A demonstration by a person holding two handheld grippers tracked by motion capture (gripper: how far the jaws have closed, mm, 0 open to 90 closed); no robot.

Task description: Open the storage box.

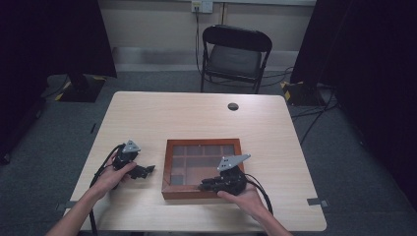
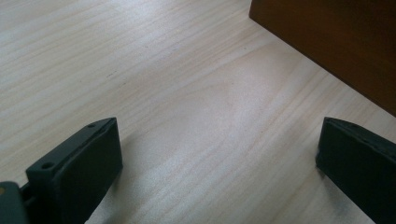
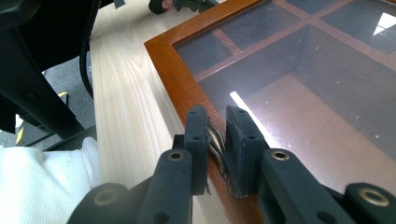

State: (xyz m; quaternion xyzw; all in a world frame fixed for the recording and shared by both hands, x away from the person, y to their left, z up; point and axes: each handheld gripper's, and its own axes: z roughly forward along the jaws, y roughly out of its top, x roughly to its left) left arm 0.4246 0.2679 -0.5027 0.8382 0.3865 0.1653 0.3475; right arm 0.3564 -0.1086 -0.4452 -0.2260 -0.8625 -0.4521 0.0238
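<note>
the left gripper has its jaws spread wide, nothing between them but bare bench. it sits low on the left part of the bench, held in the left hand, pointing right toward the box and stopping just short of its left side. in the left gripper view a dark brown wall of the box crosses the top right corner, apart from both jaws.

the box is a shallow wooden case with a glass lid split into panes by wooden bars, lying flat near the middle of the bench, closer to the person's edge.

the right gripper is at the box's near edge, held in the right hand and pointing left along that edge. its jaws are drawn close together and pinch a small metal handle fixed to the frame of the lid, one pad on each side of it. the lid looks flat on the box.

beyond the bench a folding chair stands on grey carpet.
</note>
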